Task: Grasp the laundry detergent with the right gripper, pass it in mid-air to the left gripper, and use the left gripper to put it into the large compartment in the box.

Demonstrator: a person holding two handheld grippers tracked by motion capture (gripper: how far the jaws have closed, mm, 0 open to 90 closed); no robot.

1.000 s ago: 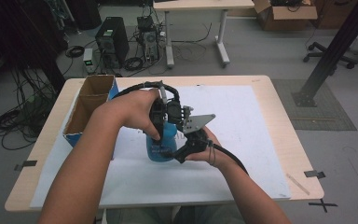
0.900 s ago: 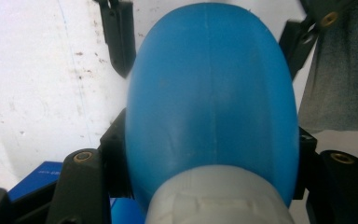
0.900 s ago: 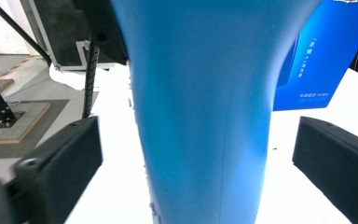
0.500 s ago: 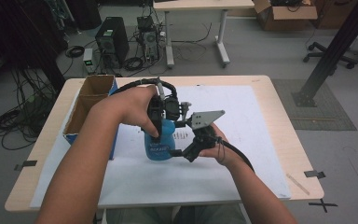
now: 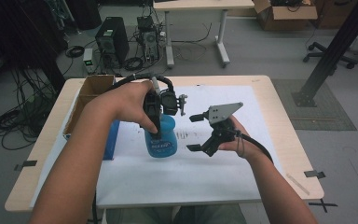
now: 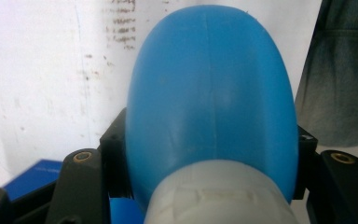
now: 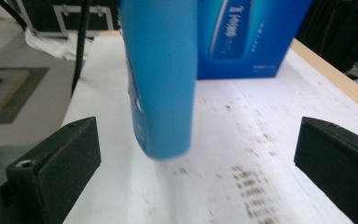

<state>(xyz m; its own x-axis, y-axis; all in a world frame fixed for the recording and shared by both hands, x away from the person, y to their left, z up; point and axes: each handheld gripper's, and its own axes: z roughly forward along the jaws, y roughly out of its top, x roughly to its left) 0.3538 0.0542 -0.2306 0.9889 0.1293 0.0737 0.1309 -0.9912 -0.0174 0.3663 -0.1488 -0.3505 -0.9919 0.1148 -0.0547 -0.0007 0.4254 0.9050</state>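
One blue bottle (image 5: 161, 140) upright — left gripper (image 5: 154, 122) clamps neck.

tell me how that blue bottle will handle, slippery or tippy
The blue bottle looks like smooth, rounded plastic, so probably slick; the left tongs hold it up near the neck. Tall and narrow in the right gripper view, it may tip if nudged. Probably rigid.

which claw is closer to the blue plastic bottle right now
Left. The left claw is shut on the blue plastic bottle near its top, holding it over the white sheet. The right claw is open beside the bottle, apart from it.
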